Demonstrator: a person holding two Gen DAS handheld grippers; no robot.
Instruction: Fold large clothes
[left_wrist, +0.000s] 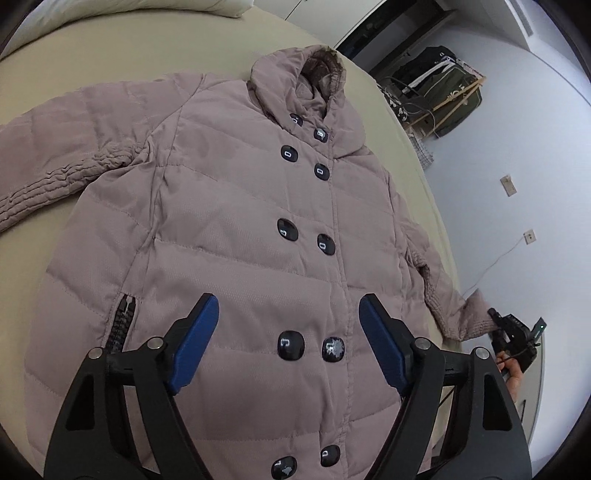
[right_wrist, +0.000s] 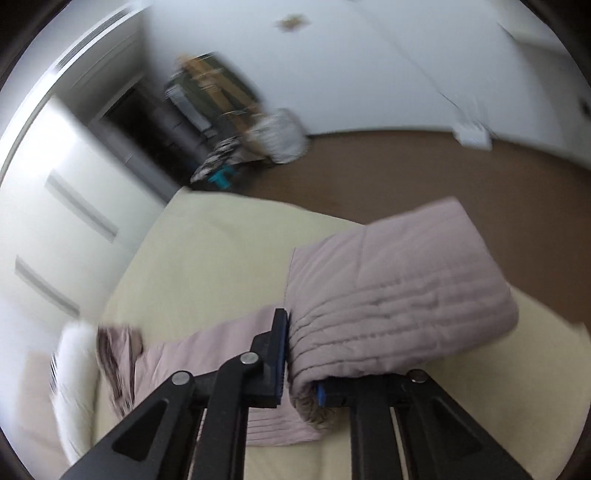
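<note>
A mauve quilted coat (left_wrist: 236, 229) with dark buttons lies face up on a beige bed (left_wrist: 110, 59), hood at the far end. My left gripper (left_wrist: 288, 343) hovers open and empty above the coat's lower front. The coat's right sleeve (left_wrist: 458, 314) reaches the bed's right edge, where my right gripper (left_wrist: 496, 325) holds its cuff. In the right wrist view my right gripper (right_wrist: 301, 365) is shut on the sleeve cuff (right_wrist: 399, 295), which is lifted off the bed (right_wrist: 207, 266); the view is blurred.
A white pillow (left_wrist: 166, 7) lies at the bed's far end. Beyond the bed stand a rack with bags (left_wrist: 443, 92), a white wall (left_wrist: 535, 166) with sockets, and brown floor (right_wrist: 406, 166). The bed's right edge is close to the sleeve.
</note>
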